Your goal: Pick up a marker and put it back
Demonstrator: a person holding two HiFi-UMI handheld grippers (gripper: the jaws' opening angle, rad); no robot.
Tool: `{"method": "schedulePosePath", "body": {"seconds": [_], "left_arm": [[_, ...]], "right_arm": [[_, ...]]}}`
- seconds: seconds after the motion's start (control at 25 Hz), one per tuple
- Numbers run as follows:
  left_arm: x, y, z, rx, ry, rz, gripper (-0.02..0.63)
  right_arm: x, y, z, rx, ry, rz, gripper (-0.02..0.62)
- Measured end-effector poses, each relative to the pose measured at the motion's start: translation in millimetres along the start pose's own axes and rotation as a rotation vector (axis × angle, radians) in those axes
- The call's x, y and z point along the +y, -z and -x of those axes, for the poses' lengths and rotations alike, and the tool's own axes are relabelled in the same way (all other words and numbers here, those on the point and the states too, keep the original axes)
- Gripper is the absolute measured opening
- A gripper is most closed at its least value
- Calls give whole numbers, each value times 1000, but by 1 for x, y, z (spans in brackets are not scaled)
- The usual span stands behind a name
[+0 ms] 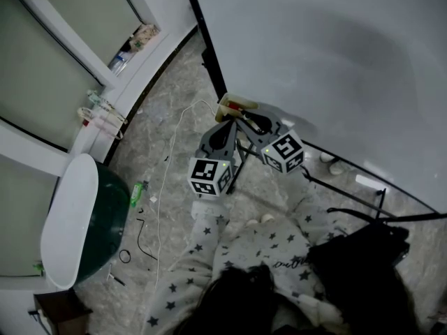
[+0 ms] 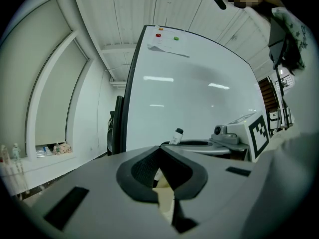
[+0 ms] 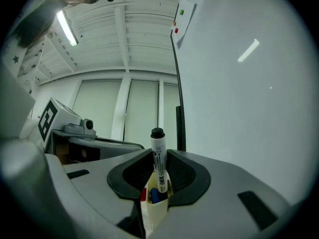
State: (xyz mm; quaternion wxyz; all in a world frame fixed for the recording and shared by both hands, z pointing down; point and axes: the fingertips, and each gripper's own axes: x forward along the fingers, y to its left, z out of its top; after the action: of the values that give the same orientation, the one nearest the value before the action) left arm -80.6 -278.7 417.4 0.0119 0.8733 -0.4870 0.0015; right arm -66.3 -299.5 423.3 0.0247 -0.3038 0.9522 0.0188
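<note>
Found left gripper [image 2: 160,156] with jaws closed, tips together, nothing clamped, just beside cream marker holder [image 1: 232,106] at lower edge of whiteboard [image 1: 335,61]. Found right gripper [image 3: 158,169] clamped on black-capped white marker [image 3: 158,156], upright, lower end inside holder beside red marker [image 3: 143,194] and blue marker [image 3: 154,197].

pale room, whiteboard [image 1: 335,61] and tall windows [image 1: 42,68]
the whiteboard fills the upper right of the head view; marbled floor [image 1: 167,96] runs down the middle, crossed by a white cable [image 1: 165,173]. windows with a cluttered sill [image 1: 133,72] line the left. a tube light [image 3: 66,28] glows on the panelled ceiling [image 3: 124,44], upper left of the right gripper view.
</note>
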Motion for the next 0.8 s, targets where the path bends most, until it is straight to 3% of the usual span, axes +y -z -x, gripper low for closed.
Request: {"method": "schedulePosePath", "body": {"seconds": [0.8], "left_arm": [[-3, 23, 0, 29, 4, 20, 2]], "right_arm": [[5, 25, 9, 44, 13, 19, 84]]}}
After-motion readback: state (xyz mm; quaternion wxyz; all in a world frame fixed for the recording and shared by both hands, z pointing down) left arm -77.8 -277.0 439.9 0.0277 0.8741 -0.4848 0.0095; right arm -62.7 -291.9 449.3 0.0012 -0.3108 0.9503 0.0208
